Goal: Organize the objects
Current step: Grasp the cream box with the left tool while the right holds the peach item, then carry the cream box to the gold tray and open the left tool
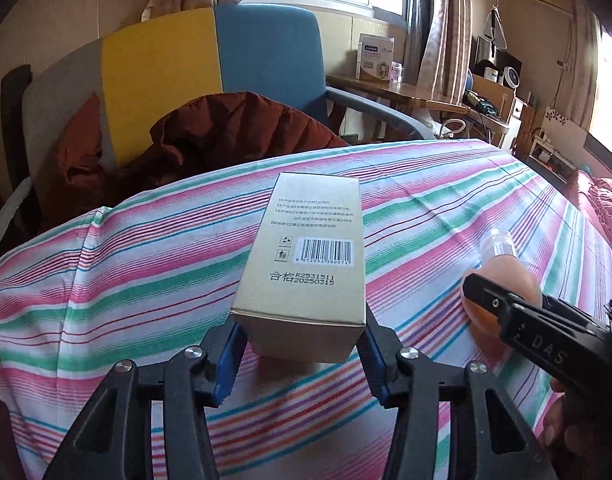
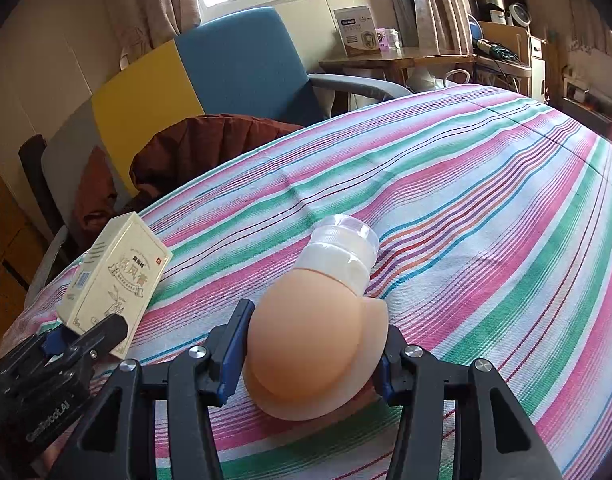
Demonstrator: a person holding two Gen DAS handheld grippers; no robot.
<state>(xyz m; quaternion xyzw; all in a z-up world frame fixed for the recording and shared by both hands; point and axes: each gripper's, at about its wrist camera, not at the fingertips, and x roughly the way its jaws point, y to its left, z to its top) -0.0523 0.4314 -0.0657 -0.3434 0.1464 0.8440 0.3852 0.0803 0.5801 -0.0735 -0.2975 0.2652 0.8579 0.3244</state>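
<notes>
My left gripper is shut on the near end of a long beige carton with a barcode on top, held just above the striped bed sheet. The carton and the left gripper also show at the lower left of the right wrist view. My right gripper is shut on a peach silicone bottle with a clear cap, low over the sheet. The bottle and the right gripper also show at the right of the left wrist view.
Beyond the bed's far edge stands a chair with yellow and blue panels holding a rust-brown jacket. A wooden table with a box stands by the window. Cluttered shelves are at the far right.
</notes>
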